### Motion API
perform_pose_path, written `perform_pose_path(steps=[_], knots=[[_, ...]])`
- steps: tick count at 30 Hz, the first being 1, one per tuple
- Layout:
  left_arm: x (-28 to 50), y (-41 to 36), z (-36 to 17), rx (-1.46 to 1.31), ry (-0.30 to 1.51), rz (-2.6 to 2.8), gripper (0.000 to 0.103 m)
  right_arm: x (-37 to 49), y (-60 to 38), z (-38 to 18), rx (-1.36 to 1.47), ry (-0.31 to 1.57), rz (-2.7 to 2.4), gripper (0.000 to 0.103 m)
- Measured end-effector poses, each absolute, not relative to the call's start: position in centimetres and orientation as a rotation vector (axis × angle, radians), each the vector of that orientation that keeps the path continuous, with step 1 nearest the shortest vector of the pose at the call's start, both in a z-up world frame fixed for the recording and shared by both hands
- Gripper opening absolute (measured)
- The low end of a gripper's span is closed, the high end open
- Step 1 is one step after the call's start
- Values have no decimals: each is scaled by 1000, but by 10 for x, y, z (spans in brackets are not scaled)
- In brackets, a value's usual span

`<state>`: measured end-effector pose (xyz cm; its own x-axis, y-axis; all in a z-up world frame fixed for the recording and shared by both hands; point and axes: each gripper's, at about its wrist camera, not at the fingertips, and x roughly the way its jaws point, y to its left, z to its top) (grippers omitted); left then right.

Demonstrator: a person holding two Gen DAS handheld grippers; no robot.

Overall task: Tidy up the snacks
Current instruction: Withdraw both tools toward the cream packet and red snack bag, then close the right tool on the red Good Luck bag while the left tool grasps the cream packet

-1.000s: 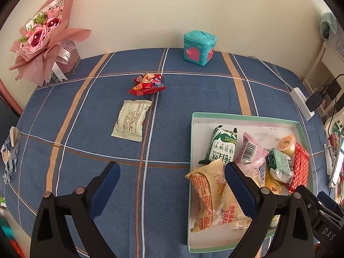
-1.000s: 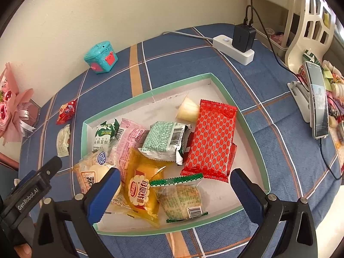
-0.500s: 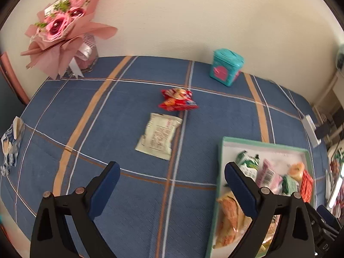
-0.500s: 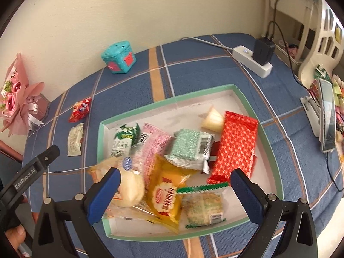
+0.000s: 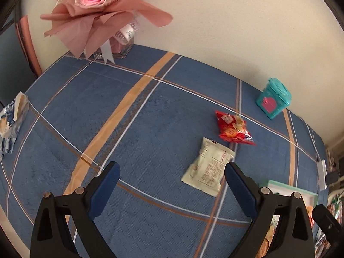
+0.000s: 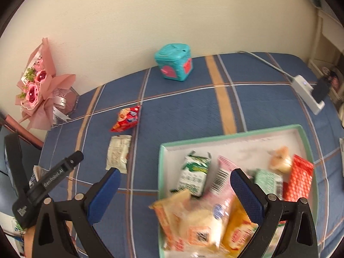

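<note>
A cream snack packet point(image 5: 209, 169) lies flat on the blue plaid cloth, with a red snack bag point(image 5: 233, 129) just beyond it; both also show in the right wrist view, the cream packet point(image 6: 118, 153) and the red bag point(image 6: 125, 121). A green-rimmed white tray point(image 6: 225, 138) holds several packets. My left gripper point(image 5: 172, 176) is open and empty, hovering just left of the cream packet. My right gripper point(image 6: 175, 182) is open and empty over the tray's near left corner.
A teal toy box point(image 6: 174, 64) stands by the wall. A pink bouquet point(image 5: 101, 6) sits at the back left. A white power strip point(image 6: 306, 93) with a cable lies at the right. A blue-white wrapper point(image 5: 10, 120) lies at the left edge.
Both grippers have swung left and away from the tray. The left view now centres on the loose packets; the tray has slid to its right edge. Both stay open.
</note>
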<state>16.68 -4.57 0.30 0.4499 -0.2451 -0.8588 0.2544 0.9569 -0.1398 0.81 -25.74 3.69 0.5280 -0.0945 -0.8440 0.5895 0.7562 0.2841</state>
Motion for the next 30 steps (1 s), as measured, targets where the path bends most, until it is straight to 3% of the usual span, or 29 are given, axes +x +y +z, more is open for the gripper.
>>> perform_pose_path(steps=[12, 25, 30], knots=[[200, -50, -41, -35, 1080, -305, 98, 115, -278, 1, 676, 1026, -319, 103], [222, -47, -69, -35, 1075, -263, 98, 189, -288, -45, 742, 1078, -264, 93], [222, -48, -70, -32, 1078, -275, 98, 206, -279, -59, 738, 1112, -262, 80]])
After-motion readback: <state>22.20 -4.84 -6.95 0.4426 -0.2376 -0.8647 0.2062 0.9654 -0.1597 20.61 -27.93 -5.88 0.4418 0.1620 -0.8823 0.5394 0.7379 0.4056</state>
